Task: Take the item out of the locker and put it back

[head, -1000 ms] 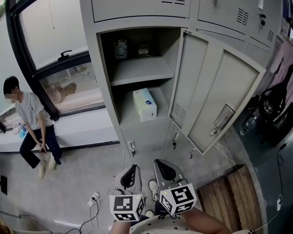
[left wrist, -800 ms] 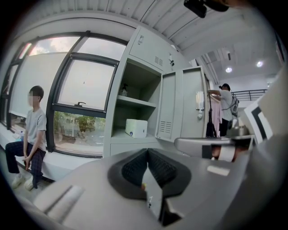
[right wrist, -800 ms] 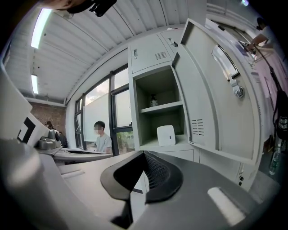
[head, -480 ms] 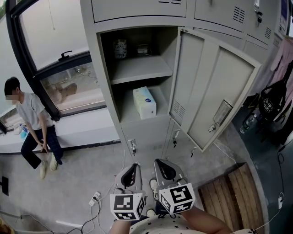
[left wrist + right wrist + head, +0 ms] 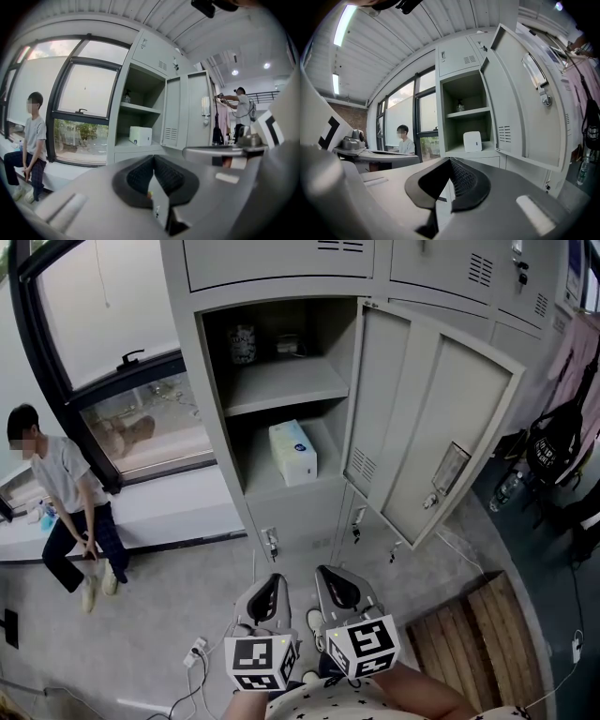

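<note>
Both pairs of jaws together, empty: left gripper (image 5: 266,594), right gripper (image 5: 339,589). Box (image 5: 293,452) straight ahead on lower locker (image 5: 281,517) shelf, well apart.

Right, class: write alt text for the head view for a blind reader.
An open grey locker holds a white box on its lower shelf. Below, the left gripper and right gripper are shut and empty. A person sits at left.
</note>
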Motion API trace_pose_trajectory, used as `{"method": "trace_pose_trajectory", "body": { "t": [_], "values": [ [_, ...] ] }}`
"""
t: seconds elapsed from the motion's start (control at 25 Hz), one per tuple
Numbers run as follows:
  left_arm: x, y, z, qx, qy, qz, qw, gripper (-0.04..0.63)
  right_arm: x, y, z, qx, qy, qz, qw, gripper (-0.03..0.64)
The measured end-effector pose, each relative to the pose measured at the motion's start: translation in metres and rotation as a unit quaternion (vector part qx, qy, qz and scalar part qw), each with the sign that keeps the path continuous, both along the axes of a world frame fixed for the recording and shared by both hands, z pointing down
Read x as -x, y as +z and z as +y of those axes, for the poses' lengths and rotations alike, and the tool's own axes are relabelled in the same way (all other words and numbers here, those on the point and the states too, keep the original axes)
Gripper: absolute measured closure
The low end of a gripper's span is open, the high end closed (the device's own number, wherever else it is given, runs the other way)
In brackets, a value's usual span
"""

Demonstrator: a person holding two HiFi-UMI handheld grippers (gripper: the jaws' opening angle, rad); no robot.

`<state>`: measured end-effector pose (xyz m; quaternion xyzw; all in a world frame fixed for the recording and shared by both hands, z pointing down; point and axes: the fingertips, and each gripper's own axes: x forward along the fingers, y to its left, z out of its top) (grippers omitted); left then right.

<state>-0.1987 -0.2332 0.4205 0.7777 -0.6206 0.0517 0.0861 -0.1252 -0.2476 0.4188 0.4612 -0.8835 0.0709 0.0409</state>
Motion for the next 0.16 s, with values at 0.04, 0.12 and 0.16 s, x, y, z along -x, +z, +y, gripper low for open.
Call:
{"method": "trace_pose_trajectory", "body": {
  "t": [0.04, 0.12, 0.16],
  "values": [
    [0.0001, -0.0002, 0.0000, 0.000, 0.000, 0.000, 1.0000, 0.588, 0.0000, -0.0008, 0.0001, -0.001, 0.000, 0.000, 1.000, 0.618],
    [0.0000, -0.0005, -0.0001, 0.000, 0.002, 0.000, 1.0000, 0.588, 0.0002, -0.0024, 0.0001, -0.003, 0.001, 0.000, 1.000, 0.618],
    [-0.0002, -0.0005, -0.0002, 0.000, 0.003, -0.001, 1.0000, 0.588, 0.0003, -0.0031, 0.0000, -0.003, 0.001, -0.001, 1.000, 0.618]
  ]
}}
